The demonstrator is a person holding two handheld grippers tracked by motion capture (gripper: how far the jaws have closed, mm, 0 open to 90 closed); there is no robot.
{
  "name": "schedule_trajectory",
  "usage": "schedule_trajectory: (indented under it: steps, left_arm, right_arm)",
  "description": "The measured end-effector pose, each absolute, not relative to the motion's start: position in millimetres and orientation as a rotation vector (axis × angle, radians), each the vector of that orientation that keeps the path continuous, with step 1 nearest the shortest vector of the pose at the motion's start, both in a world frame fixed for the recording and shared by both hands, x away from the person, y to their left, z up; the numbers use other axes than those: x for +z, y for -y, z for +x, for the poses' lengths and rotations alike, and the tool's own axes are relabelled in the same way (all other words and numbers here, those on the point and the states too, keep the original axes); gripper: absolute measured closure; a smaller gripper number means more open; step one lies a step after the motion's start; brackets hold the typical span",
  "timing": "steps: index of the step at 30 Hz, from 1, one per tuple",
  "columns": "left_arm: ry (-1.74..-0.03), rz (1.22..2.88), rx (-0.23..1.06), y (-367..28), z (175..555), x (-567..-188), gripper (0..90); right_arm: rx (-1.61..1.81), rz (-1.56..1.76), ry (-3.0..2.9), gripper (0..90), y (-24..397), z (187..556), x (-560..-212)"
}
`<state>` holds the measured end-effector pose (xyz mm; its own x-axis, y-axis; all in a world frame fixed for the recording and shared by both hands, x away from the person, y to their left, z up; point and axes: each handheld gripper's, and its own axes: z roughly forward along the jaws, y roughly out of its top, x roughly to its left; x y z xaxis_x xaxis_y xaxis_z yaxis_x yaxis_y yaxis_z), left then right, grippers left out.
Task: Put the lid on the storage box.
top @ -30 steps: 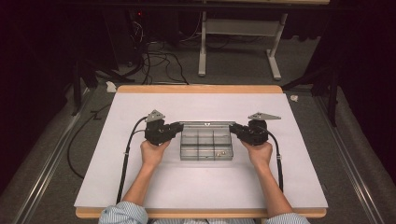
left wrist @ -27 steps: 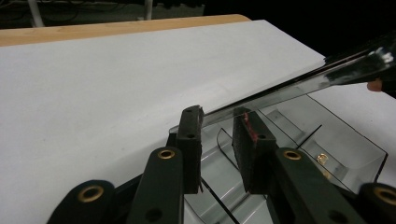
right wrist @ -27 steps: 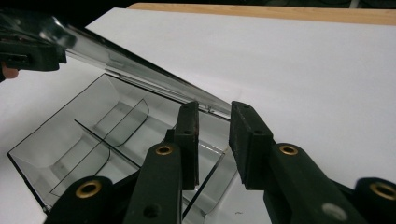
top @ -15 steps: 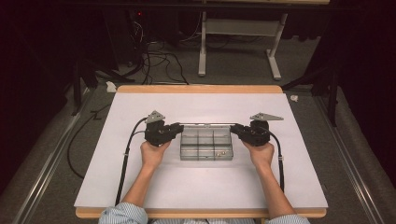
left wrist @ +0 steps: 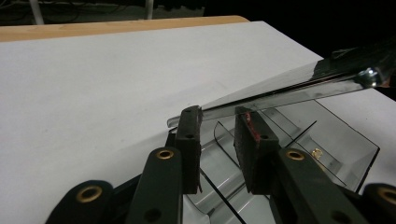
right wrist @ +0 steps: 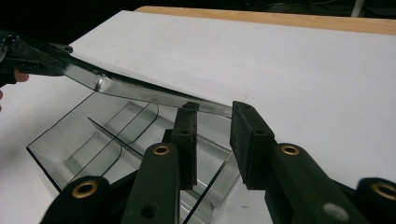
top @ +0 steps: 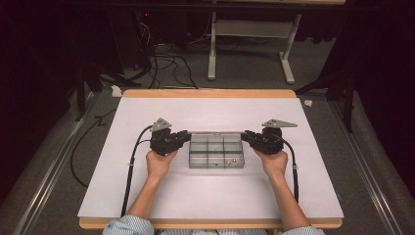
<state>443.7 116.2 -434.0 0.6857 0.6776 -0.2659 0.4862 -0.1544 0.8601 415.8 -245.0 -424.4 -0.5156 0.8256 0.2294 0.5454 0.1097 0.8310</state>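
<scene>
With the clear compartment box (top: pixel 216 151) at frame centre, the left gripper (left wrist: pixel 218 122) and right gripper (right wrist: pixel 212 114) each stand spread around its raised lid (left wrist: pixel 289 88); lower both ends evenly.

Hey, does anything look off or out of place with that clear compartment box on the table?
Nothing is spilled or broken. The clear compartment box sits square on the table; its transparent lid is raised, hanging tilted over the compartments.

One clear compartment box (top: pixel 216 151) at frame centre, six compartments, one small brass piece (top: pixel 234 160) inside; two grippers, left gripper (top: pixel 182 139) and right gripper (top: pixel 249 138).
</scene>
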Motion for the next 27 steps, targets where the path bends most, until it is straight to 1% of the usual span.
schedule_trajectory:
  steps: [27]
  left_arm:
    - [-0.917,1.816,0.217,-115,426,-434,69.7]
  right_arm:
    - [1.418,1.328,-2.073,71.2,247,394,-428]
